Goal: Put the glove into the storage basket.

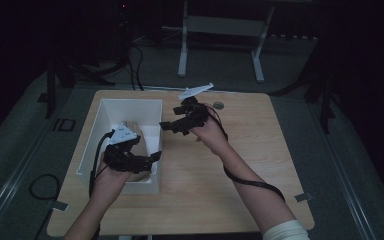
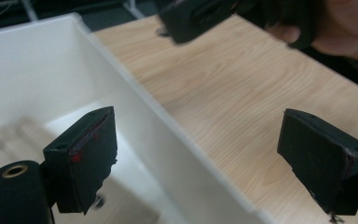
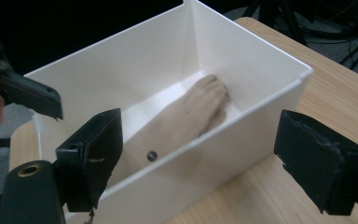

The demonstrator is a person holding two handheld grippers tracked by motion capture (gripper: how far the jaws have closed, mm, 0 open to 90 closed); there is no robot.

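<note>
One glove (image 3: 186, 114), one white box (image 3: 261, 95)

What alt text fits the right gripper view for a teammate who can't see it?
A beige glove lies flat inside an open white box on a wooden table. The right tongs stand open and empty in the foreground, one jaw on each side of the box's near wall. The left tongs edge in at the left.

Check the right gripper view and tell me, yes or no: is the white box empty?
No: a beige glove-like thing lies on the floor of the white box.
</note>
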